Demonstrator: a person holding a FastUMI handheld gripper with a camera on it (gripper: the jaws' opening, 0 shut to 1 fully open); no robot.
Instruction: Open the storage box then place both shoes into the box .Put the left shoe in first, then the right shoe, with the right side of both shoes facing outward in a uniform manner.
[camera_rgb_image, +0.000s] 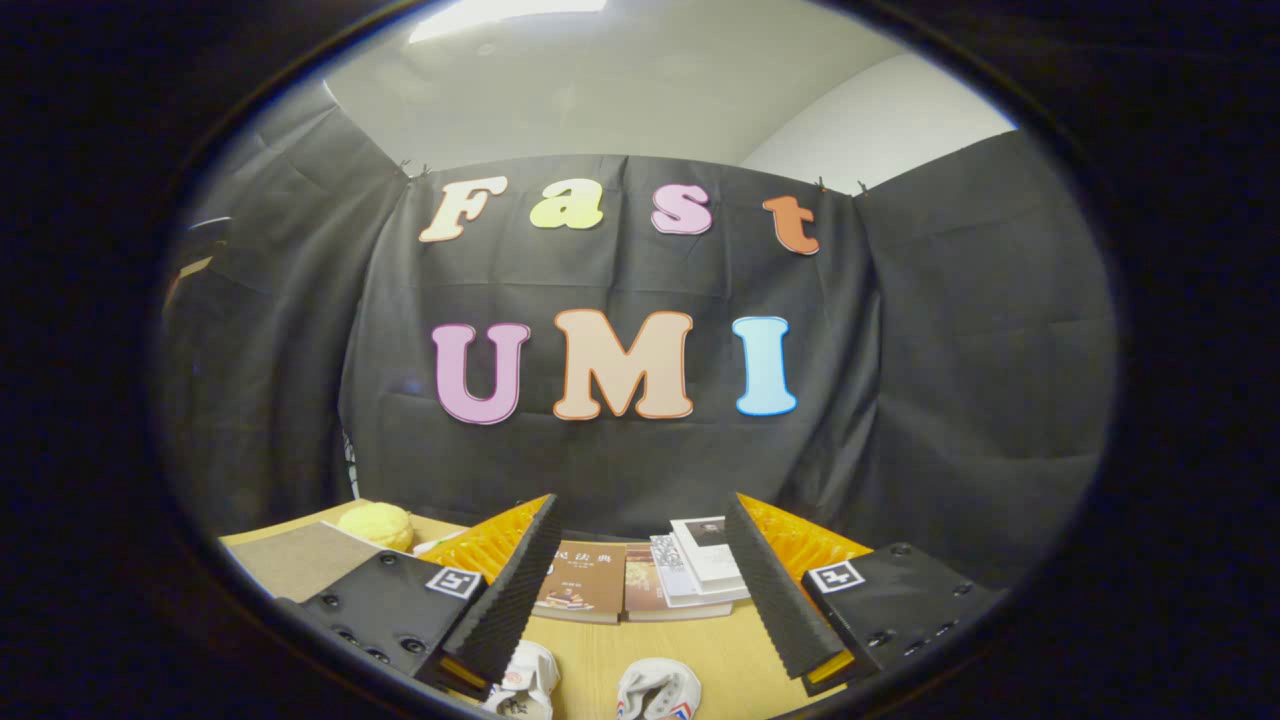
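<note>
My gripper (640, 515) stands open, raised above the wooden table (600, 650), with nothing between its fingers. Two white shoes lie on the table below and between the fingers. One shoe (525, 685) sits by the left finger (510, 590). The other shoe (658, 692) lies a little to its right, midway between the fingers. Only parts of both shoes show, so I cannot tell which is the left one.
Several books (640, 580) lie in a row at the table's far edge, against the black cloth wall. A yellow bun-like object (377, 525) and a grey-brown mat (300, 560) sit at the far left of the table.
</note>
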